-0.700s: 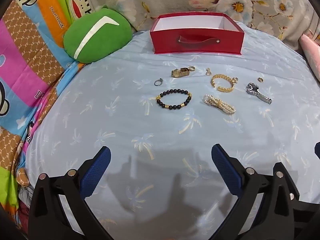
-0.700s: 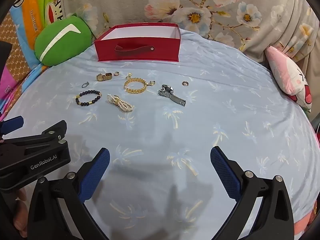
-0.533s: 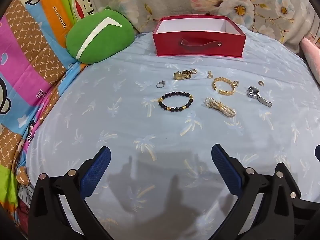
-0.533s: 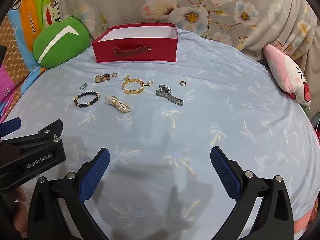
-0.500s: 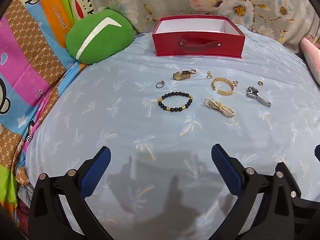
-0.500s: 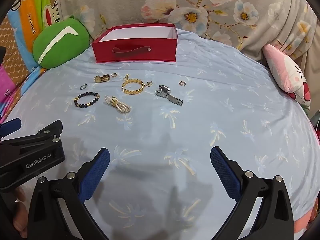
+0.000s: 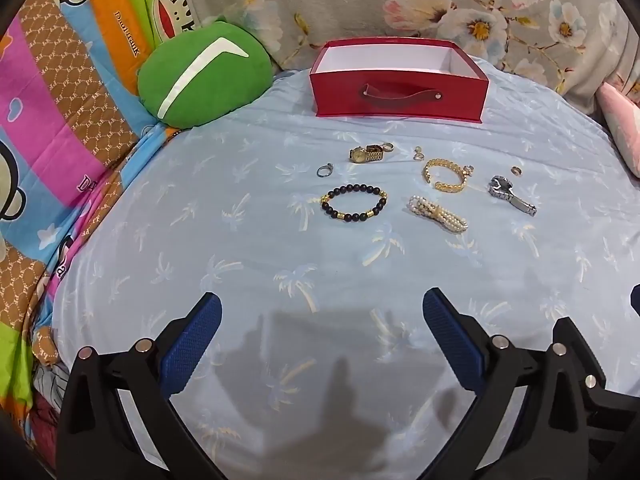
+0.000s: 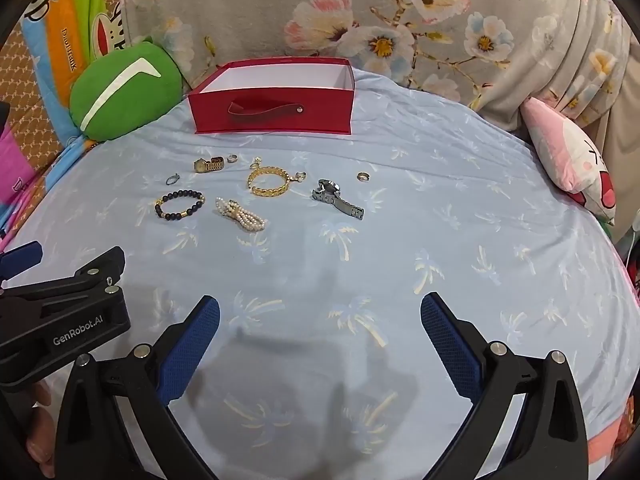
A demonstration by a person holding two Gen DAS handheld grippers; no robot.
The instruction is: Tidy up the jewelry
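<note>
Jewelry lies spread on the pale blue sheet in front of an open red box (image 7: pixel 400 96) (image 8: pixel 272 114). There is a black bead bracelet (image 7: pixel 353 203) (image 8: pixel 179 204), a pearl bracelet (image 7: pixel 438 214) (image 8: pixel 240 214), a gold chain bangle (image 7: pixel 444 175) (image 8: pixel 269 182), a gold watch (image 7: pixel 365 154) (image 8: pixel 208 165), a silver watch (image 7: pixel 511 194) (image 8: pixel 338 199) and small rings (image 7: pixel 324 170) (image 8: pixel 363 176). My left gripper (image 7: pixel 320 312) and right gripper (image 8: pixel 320 312) both hover wide open and empty, well short of the jewelry.
A green cushion (image 7: pixel 202 80) (image 8: pixel 122 88) sits left of the box. A pink cushion (image 8: pixel 568 160) lies at the right. Flowered fabric (image 8: pixel 360 20) rises behind the box. A bright cartoon blanket (image 7: pixel 52 92) borders the left side. The left gripper's body (image 8: pixel 60 320) shows beside the right one.
Both views have drifted slightly, so the box and jewelry sit a little lower in the pictures. Both grippers stay wide open and empty.
</note>
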